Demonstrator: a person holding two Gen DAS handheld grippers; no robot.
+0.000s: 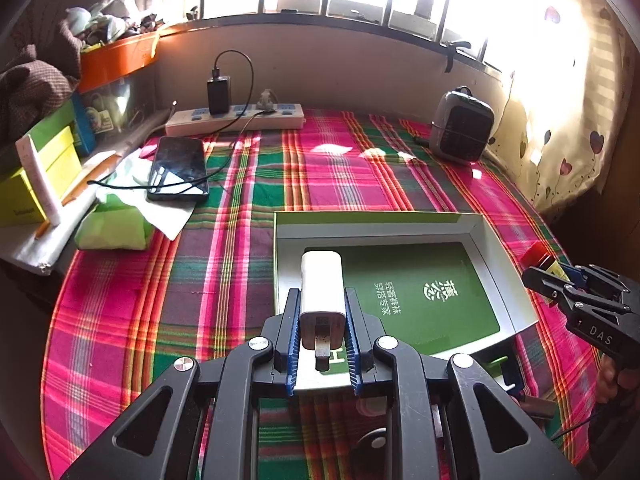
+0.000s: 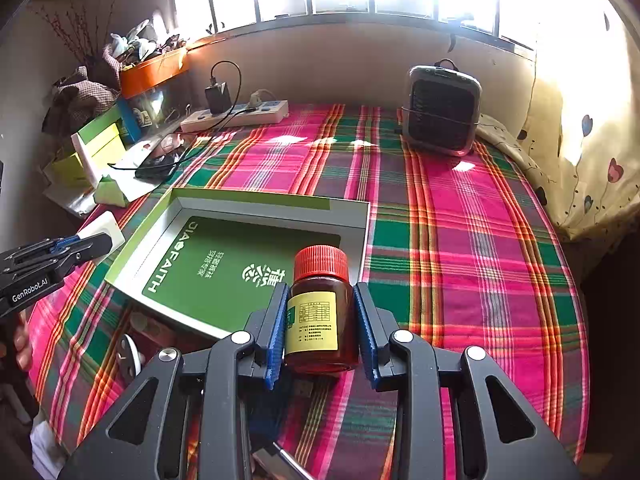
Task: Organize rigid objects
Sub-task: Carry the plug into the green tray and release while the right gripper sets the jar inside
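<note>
Two objects are in transit at once, one in each pair of tongs, above a desk covered by a pink-and-green plaid cloth (image 2: 460, 240). Left tongs (image 1: 322, 320): nearly closed, clamped on a white charger plug (image 1: 322, 288), its metal connector pointing back toward the camera; the blue pads (image 1: 291, 336) press on both its sides. Right tongs (image 2: 321, 324): partly open, gripping an amber bottle (image 2: 322, 320) with a red cap and a yellow label, held upright between the pads.

Step in hand, by judgement: carrying both items toward the open shallow box (image 1: 486, 236), white-walled with a green printed card on its floor. In the left wrist view the plug hangs over the box's near left part; in the right wrist view the bottle hangs over its near right corner.

Next move, by judgement: lower each item onto the box floor, well apart from the other, then loosen the tongs. The bottle, being tall, must land flat on its base or it may topple. A phone (image 1: 178, 168), power strip (image 1: 236, 118) and small heater (image 2: 440, 110) lie well clear.
</note>
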